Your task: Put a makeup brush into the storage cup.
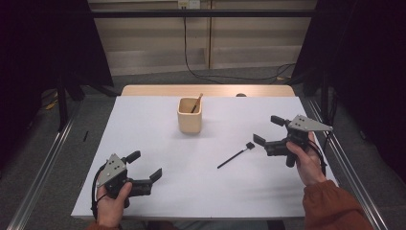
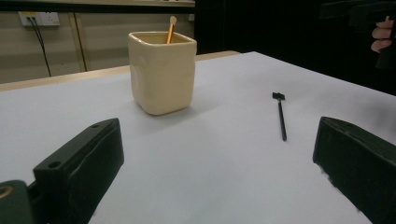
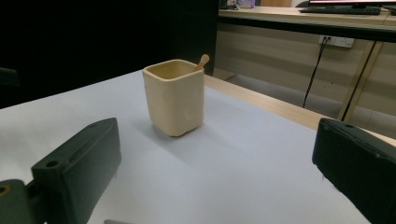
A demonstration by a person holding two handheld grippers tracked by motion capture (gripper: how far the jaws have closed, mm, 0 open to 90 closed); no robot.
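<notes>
Cream cup [image 1: 189, 115] stands toward twelve o'clock on the white table [image 1: 143, 124], an orange-handled stick [image 1: 197, 103] leaning inside — perhaps a small brush. A black tool [image 1: 235, 155] lies flat toward three o'clock. Left gripper [image 1: 144, 165] at seven o'clock and right gripper [image 1: 268, 131] at three both gape wide, holding nothing.

Two hand-held grippers hovered open over a white tabletop [image 1: 158, 134].

A cream cup [image 1: 189, 115] holding a wooden stick [image 1: 197, 103] stood near the far edge, and a thin black tool [image 1: 236, 155] lay right of centre. The left gripper [image 1: 145, 165] sat by the near left corner; the right gripper [image 1: 267, 130] was near the right edge, just beside the tool's head.
</notes>
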